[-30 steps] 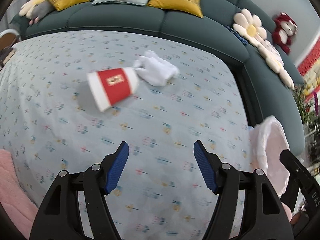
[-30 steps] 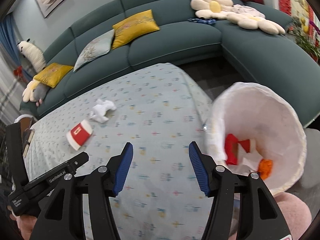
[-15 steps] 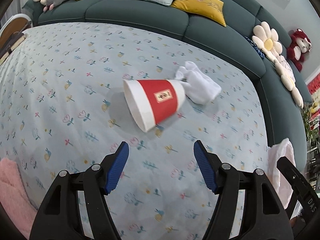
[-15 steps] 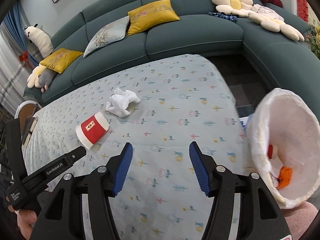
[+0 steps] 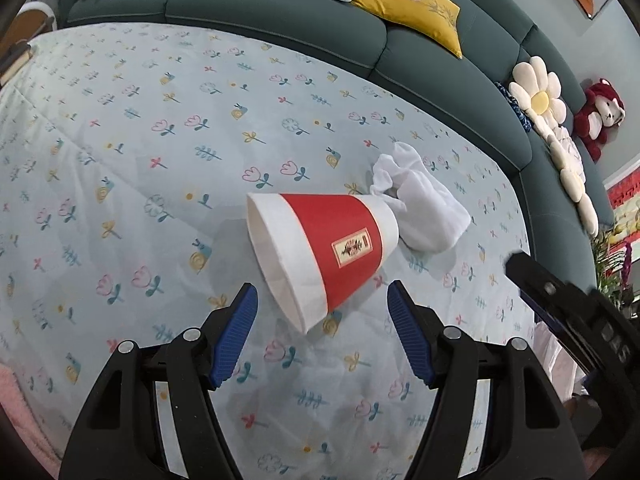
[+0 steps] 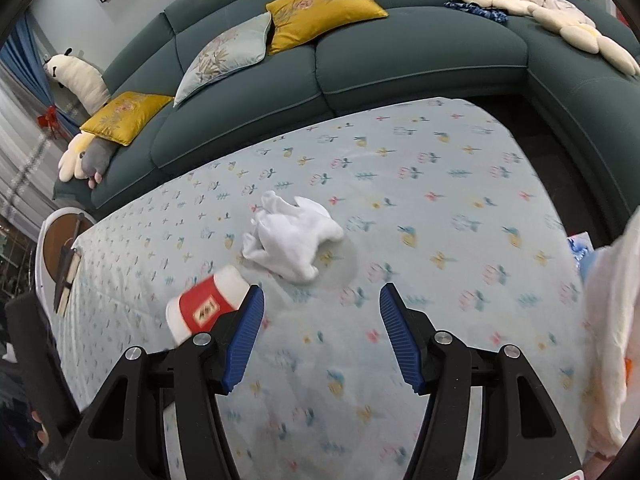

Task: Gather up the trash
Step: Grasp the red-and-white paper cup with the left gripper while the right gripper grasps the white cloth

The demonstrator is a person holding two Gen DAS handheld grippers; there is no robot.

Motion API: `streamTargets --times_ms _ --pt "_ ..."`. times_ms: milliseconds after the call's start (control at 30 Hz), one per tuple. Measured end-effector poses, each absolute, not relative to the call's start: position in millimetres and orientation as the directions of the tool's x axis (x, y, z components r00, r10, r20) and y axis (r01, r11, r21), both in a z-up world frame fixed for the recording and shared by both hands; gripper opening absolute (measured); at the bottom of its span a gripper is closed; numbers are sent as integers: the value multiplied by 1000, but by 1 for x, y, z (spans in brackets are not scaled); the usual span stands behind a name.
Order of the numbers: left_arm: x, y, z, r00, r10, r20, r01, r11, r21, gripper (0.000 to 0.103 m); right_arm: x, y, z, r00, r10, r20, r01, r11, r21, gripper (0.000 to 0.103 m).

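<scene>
left gripper [image 5: 322,300] open, nothing between the jaws, pointed down at the paper cup [image 5: 320,252]. cup lies on its side on the floral tablecloth [image 5: 120,128], wide mouth toward the lower left of the left wrist view, narrow base touching the crumpled white tissue [image 5: 420,208]. cup rim sits just ahead of the blue pads [image 5: 236,336], roughly centred in the gap but not yet inside it.

right gripper [image 6: 322,300] also open and empty, aimed at the same tissue [image 6: 292,240], which is a little ahead of its tips. in that view the cup [image 6: 204,304] is just beside the left finger, partly hidden behind it. white trash bag [image 6: 608,320] hangs at the right edge of the right wrist view, past the table end; what's inside it can't be made out from here.

step as i read it: approach phase, two-handed pick, left on cup, right on tissue. nothing grasped yet.

next move calls for: left goes forward and down so the pads straddle the cup wall, then closes lightly, since thin paper will crush or squirt out. gap looks only barely wider than the mouth end, so taking it nearer the narrow base seems safer. right needs to descend onto the tissue and pinch from above. cup and tissue touch, so lifting one may drag the other.
</scene>
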State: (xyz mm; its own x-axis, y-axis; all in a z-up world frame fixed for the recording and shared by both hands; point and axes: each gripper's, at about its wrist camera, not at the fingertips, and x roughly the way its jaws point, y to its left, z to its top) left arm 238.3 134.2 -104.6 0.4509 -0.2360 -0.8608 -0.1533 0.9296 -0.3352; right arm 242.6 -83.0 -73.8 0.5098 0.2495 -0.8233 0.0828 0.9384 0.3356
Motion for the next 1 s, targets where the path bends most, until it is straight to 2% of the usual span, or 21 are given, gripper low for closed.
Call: streamTargets --times_ms 167,267,333,400,500,567,667,867,1000 --pt "248 135 -112 444 -252 -860 -155 924 -350 61 267 -74 -85 491 252 -834 99 935 340 59" --pt "254 135 -115 439 -262 -859 -158 919 -361 54 279 -68 -93 477 247 -844 101 938 332 59" --pt "258 136 -117 437 -274 -857 -151 916 -371 43 286 -64 -100 463 252 -850 101 937 333 59" --pt "261 134 -118 436 -287 -853 -138 915 -379 39 294 -62 -106 451 259 -854 101 936 337 58" --pt "261 133 -117 443 -304 -844 -119 913 -391 30 299 -55 -117 432 280 -857 81 935 346 43" --pt "260 130 -117 440 -312 -842 -107 913 -394 23 302 -51 -125 405 287 -868 72 936 344 22" --pt "258 127 -117 437 -323 -839 -91 912 -399 16 297 -47 -127 403 300 -865 51 936 348 10" --pt "253 120 -113 446 -329 -832 -72 914 -400 3 278 -54 -118 428 285 -858 33 943 330 6" --pt "247 110 -104 454 -324 -830 -47 921 -386 3 265 -65 -105 451 302 -840 37 934 355 6"
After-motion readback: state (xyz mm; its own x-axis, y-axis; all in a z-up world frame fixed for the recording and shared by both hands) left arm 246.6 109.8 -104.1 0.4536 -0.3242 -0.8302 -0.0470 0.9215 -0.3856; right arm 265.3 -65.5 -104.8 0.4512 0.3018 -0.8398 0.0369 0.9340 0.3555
